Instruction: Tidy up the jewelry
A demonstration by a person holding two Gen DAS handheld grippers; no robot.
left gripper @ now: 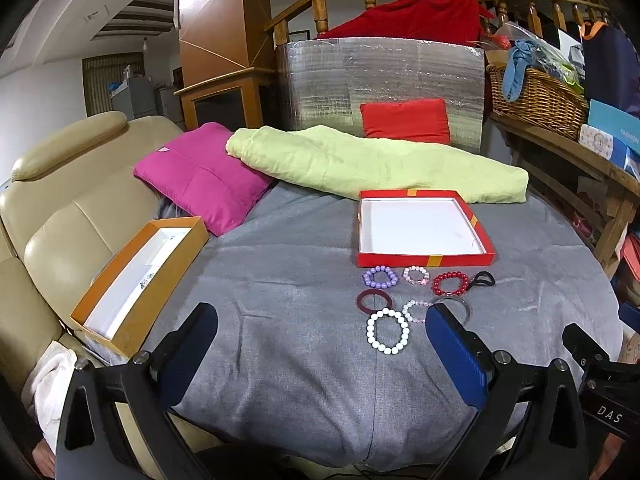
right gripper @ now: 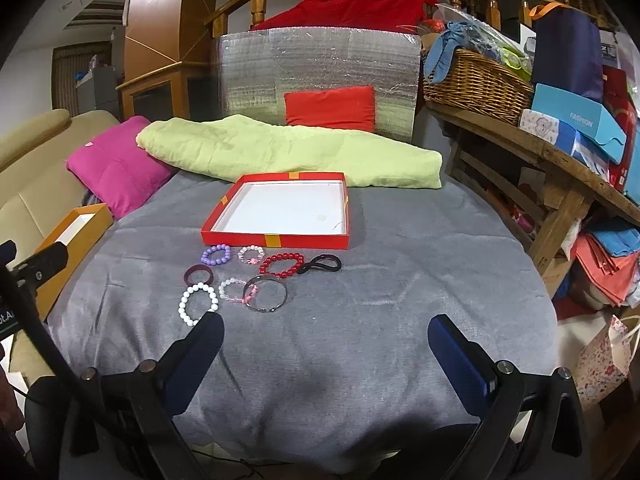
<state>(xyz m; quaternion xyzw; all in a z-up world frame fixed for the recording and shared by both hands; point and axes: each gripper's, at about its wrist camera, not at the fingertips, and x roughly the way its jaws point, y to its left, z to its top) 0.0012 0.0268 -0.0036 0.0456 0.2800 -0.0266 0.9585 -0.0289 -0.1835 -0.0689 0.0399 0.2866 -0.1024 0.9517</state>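
Note:
Several bracelets lie in a cluster on the grey cloth: a white bead bracelet [left gripper: 388, 331] [right gripper: 198, 304], a purple bead one [left gripper: 380, 277] [right gripper: 216, 254], a red bead one [left gripper: 451, 283] [right gripper: 281, 266], a maroon ring [left gripper: 374, 302], a silver bangle [right gripper: 266, 293] and a black hair tie [right gripper: 322, 264]. An empty red tray [left gripper: 424, 259] [right gripper: 275, 240] sits just behind them. An orange box [left gripper: 136, 312] lies at the left. My left gripper [left gripper: 320, 332] is open and empty, near the cluster. My right gripper [right gripper: 326, 336] is open and empty, right of the cluster.
A green folded blanket [left gripper: 376, 164], a magenta cushion [left gripper: 200, 184] and a red cushion [left gripper: 406, 120] lie at the back. A beige sofa [left gripper: 60, 216] is at the left. A wooden bench [right gripper: 560, 168] with a wicker basket [right gripper: 476, 80] and boxes stands at the right.

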